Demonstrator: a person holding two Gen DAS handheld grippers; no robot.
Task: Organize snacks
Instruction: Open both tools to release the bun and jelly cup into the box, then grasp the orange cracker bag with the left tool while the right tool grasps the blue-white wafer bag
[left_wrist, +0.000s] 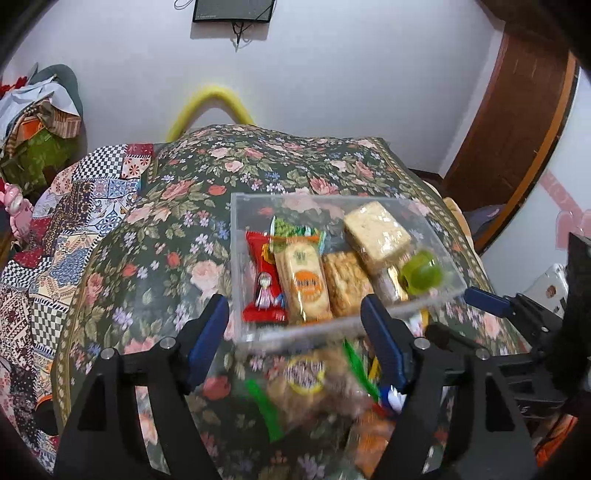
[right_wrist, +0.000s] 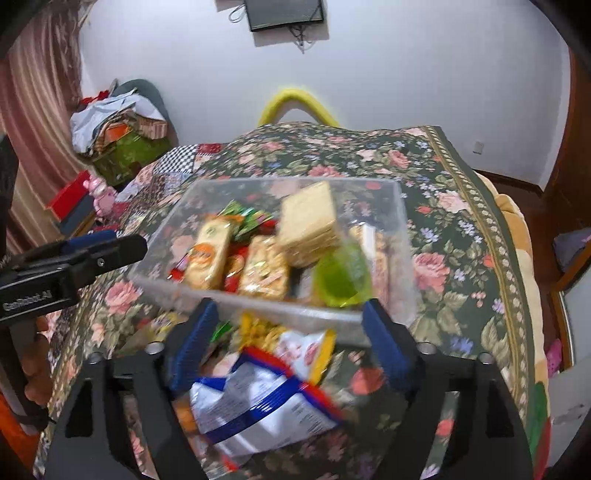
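A clear plastic box (left_wrist: 236, 258) (right_wrist: 402, 236) sits on the floral cloth and holds several wrapped snacks: a red packet (left_wrist: 264, 280), a yellow biscuit bar (left_wrist: 304, 280) (right_wrist: 210, 258), a pale cracker pack (left_wrist: 376, 229) (right_wrist: 308, 225) and a green jelly cup (left_wrist: 423, 273) (right_wrist: 341, 280). My left gripper (left_wrist: 295, 321) is open and empty just before the box's near wall. My right gripper (right_wrist: 288, 332) is open above a white and blue snack bag (right_wrist: 258, 402). Loose, blurred snacks (left_wrist: 306, 373) lie below the left gripper.
The floral cloth (left_wrist: 155, 236) (right_wrist: 461, 206) covers a raised surface with a patchwork cloth (left_wrist: 74, 206) at the left. The right gripper's finger (left_wrist: 487, 301) shows at the right of the left view; the left gripper's finger (right_wrist: 85, 238) shows at the left of the right view. Clutter (right_wrist: 118, 129) stands by the wall.
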